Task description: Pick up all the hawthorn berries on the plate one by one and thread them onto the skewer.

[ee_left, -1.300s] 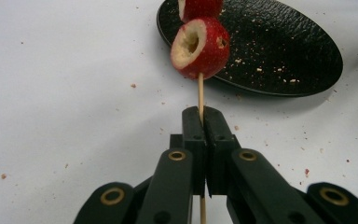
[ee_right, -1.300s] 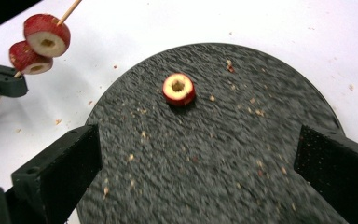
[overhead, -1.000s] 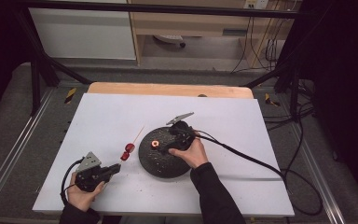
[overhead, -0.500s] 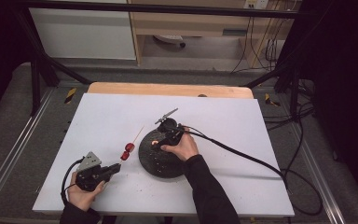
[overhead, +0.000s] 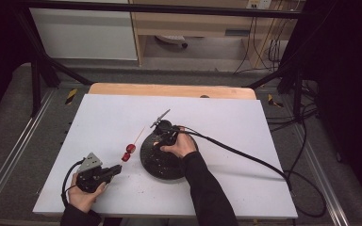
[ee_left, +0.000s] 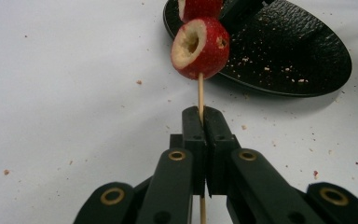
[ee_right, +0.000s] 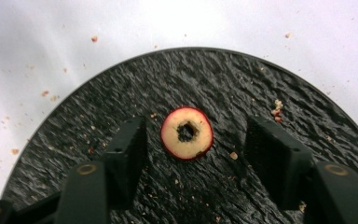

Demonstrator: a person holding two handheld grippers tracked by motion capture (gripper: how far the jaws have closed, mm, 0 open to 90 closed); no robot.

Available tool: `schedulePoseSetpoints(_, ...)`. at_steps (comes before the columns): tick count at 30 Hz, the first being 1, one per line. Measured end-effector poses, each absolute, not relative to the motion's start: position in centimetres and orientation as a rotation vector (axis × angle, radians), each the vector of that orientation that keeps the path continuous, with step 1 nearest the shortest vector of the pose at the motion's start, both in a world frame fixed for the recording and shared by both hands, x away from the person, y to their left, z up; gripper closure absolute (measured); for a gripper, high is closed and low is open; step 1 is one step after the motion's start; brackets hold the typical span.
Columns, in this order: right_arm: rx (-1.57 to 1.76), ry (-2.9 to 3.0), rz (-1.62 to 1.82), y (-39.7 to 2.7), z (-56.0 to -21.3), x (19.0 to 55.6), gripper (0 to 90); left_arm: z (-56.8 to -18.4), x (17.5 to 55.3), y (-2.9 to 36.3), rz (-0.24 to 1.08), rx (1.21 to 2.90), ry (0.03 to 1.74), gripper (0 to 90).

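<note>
I count three red fruits: two threaded on the skewer (ee_left: 200, 95) that my left gripper (ee_left: 201, 122) pinches, and one loose fruit (ee_right: 187, 133) on the black plate (ee_right: 279, 79). There is one skewer, one plate and the white table (overhead: 245, 122). My left jaws are pressed tight on the thin wooden stick, just below the nearer skewered fruit (ee_left: 200, 48), which shows a pale, hollowed core inside red skin. The loose one lies cut face up near the plate's middle, a cream ring with a dark hole. My right gripper (ee_right: 193, 144) has just been closing, its jaws either side of that fruit but not yet touching it. The second skewered fruit (ee_left: 199, 8) is cut off at the frame's top edge.
</note>
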State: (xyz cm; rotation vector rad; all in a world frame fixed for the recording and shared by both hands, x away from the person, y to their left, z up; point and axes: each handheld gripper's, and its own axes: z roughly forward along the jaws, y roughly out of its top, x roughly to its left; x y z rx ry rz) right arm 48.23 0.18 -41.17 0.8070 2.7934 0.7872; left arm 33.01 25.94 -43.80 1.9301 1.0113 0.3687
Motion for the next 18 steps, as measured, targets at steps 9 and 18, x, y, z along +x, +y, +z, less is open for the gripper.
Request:
schedulePoseSetpoints(9,0.739,2.810,0.826,0.58,-41.37,48.41,56.8,-43.60,33.03,25.99,0.370,1.922,1.008,88.1)
schedulePoseSetpoints(18,0.719,2.848,0.719,0.95,-41.40,48.57,61.9,-43.58,33.07,25.70,0.368,1.932,0.996,88.1)
